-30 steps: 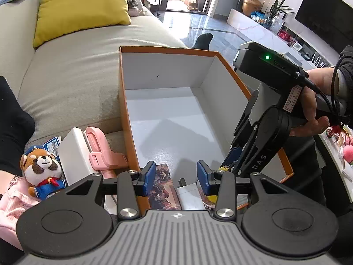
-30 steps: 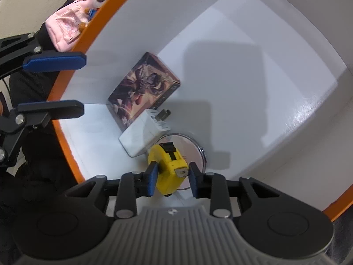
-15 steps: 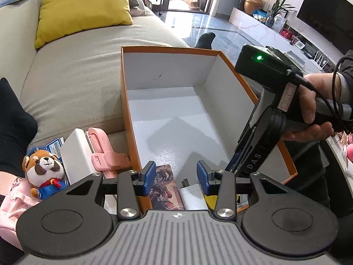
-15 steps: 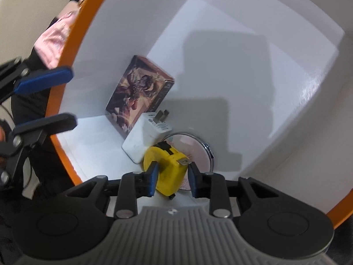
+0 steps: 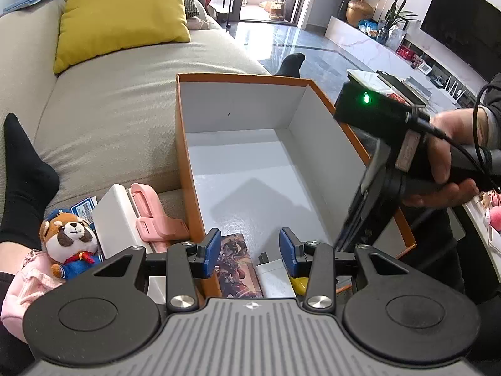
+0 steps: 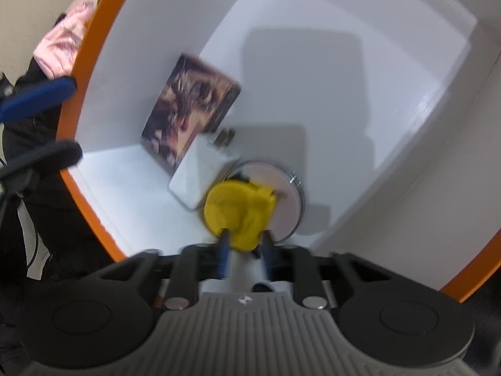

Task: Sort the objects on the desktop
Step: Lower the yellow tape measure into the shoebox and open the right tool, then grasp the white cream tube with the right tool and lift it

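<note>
An orange box with a white inside (image 5: 244, 169) lies on the sofa; its rim also shows in the right wrist view (image 6: 90, 50). In its near corner lie a picture card box (image 6: 191, 116), a white charger (image 6: 200, 172), a round pink disc (image 6: 288, 206) and a yellow tape measure (image 6: 238, 210). My right gripper (image 6: 242, 244) is over that corner, blurred, with the tape measure just beyond its fingertips, seemingly out of the grip. My left gripper (image 5: 249, 252) is open and empty above the box's near left wall.
Left of the box on the sofa lie a white case (image 5: 116, 219), a pink clip-like item (image 5: 153, 216), a raccoon plush (image 5: 67, 241) and a pink pouch (image 5: 18, 294). A yellow cushion (image 5: 119, 15) is far back. A leg in a black sock (image 5: 25, 172) is at left.
My right gripper has drawn back and up from the box corner. The yellow tape measure has left its fingers and lies on the pink disc. My left gripper stays open.
</note>
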Motion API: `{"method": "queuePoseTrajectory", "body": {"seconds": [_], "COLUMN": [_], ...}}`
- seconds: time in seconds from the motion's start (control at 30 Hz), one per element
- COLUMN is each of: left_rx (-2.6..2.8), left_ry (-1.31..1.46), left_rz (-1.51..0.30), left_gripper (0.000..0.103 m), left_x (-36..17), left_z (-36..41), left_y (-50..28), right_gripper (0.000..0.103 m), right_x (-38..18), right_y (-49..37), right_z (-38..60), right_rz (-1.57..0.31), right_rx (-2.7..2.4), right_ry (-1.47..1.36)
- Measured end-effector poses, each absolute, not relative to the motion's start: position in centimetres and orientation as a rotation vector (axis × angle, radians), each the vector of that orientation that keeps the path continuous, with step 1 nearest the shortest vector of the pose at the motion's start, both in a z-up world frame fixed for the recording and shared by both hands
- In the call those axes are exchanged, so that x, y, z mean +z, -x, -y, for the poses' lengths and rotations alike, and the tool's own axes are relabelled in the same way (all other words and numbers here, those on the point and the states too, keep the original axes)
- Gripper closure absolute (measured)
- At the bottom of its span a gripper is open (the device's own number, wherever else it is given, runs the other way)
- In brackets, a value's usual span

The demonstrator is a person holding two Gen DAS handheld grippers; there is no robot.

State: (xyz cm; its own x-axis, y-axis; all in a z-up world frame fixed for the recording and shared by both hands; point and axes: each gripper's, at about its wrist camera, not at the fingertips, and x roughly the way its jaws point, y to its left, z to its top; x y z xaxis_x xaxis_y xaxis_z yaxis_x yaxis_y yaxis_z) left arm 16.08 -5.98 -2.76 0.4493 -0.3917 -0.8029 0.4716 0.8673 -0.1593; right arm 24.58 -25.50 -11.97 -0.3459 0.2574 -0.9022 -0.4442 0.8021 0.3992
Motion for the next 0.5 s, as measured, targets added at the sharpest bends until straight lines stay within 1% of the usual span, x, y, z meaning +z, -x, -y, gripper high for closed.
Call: {"method": "queuePoseTrajectory", "body": {"seconds": [0.27,0.37,0.5], "left_rx": [-0.517,-0.511,-0.490], "left_ry": [-0.085,-0.077,-0.062], "left_rz": [-0.954,-0.939,-0.909], "left_gripper": [0.056,0.056,0.056], "left_x": [-2.3,-1.8,-0.7], "left_z": [5.1,4.5,3.1], "left_y": [-15.4,-14.8,-13.6], "right_gripper": [0.090,0.086,0.086], "right_x": [-11.9,-11.5,-9.8], "right_y": [-23.5,-23.5,-23.0], "right_z": [25.2,25.0,24.8], "right_rz": [-1.760,-1.758,-1.704], "right_rx": [0.684,0.689,0.682], "right_ry": [0.123,0.143,0.191]}}
